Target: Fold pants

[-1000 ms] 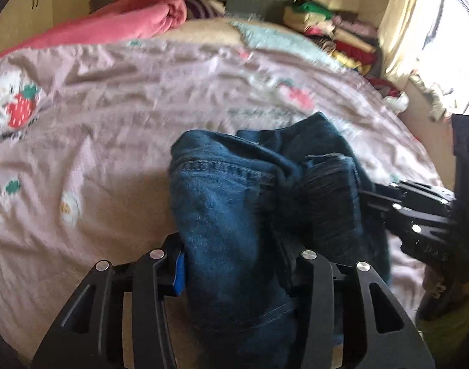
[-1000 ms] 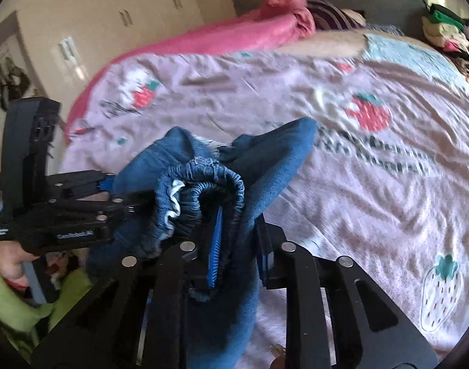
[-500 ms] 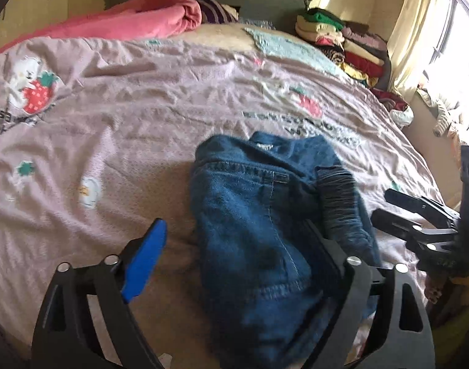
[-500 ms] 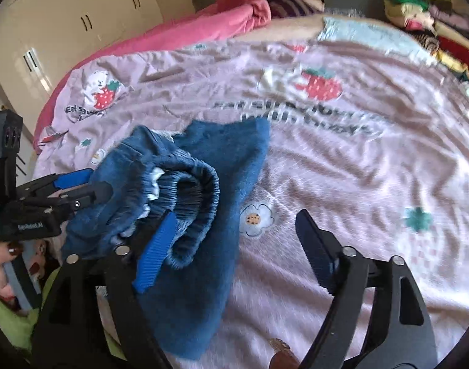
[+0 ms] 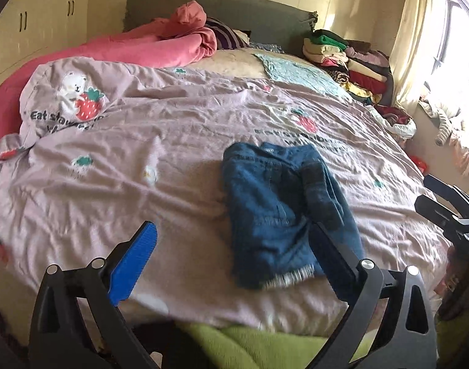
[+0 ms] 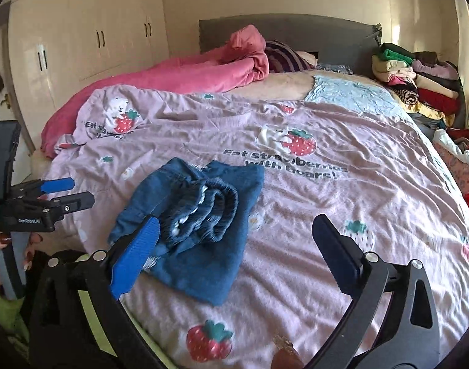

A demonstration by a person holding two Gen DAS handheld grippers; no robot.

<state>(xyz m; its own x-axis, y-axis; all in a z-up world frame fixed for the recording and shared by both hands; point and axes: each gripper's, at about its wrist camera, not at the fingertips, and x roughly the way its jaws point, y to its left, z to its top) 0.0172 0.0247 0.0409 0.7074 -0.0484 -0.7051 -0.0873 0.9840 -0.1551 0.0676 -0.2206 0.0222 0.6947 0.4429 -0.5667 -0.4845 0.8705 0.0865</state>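
in the left wrist view my left gripper (image 5: 230,264) has its dark finger (image 5: 333,258) covering the lower right edge of the pants (image 5: 274,212). my right gripper (image 5: 443,206) is cut off at the right edge. the clothes pile (image 5: 348,58) at upper right is too small to sort out.

You had bare bedspread (image 6: 342,215) on every side of the folded pants (image 6: 200,230), which lay near the bed's foot edge. The pink duvet (image 6: 179,77) blocked the head-left corner, and stacked clothes (image 6: 419,83) crowded the head-right corner; both sat well apart from the pants.
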